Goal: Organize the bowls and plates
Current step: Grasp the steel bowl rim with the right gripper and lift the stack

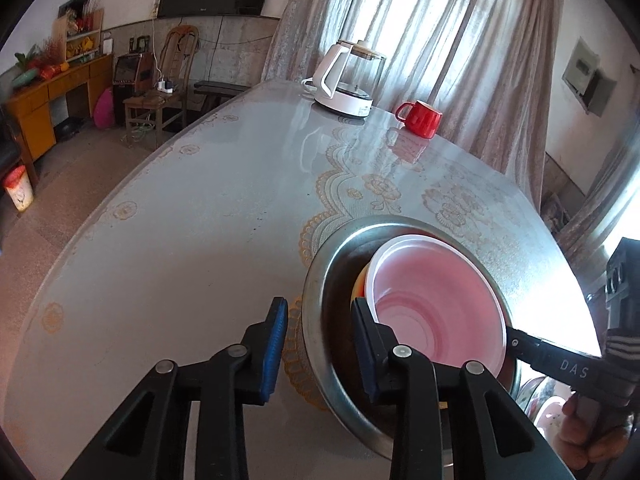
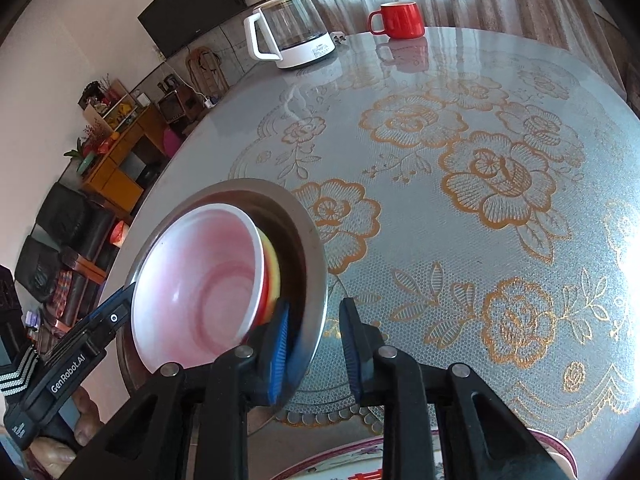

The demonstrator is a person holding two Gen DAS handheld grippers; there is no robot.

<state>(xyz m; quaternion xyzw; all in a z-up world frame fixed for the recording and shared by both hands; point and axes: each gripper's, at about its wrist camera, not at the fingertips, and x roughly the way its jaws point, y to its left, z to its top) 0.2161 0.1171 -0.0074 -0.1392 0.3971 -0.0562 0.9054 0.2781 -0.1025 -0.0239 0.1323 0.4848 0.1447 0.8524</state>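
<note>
Left claw (image 1: pixel 320 344) straddles the steel bowl (image 1: pixel 320 280) rim at 5 o'clock on the surface (image 1: pixel 180 240), jaws apart, pads not pressing; "GenRobot.AI" readable on it in right view. Right claw (image 2: pixel 316 344) likewise straddles the rim, "DAS" printed. White bowl (image 2: pixel 200 280) nests inside. Only right view shows a patterned plate (image 2: pixel 340 464).

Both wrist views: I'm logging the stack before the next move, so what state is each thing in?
Metal basin: on the table, rim between both grippers' fingers.
Pink bowl: upright, empty, nested in the basin.
Yellow bowl: under the pink bowl, mostly hidden.
Left gripper: astride the basin's rim.
Right gripper: astride the opposite rim.
Kettle: upright, lid on.
Red mug: upright.
</note>
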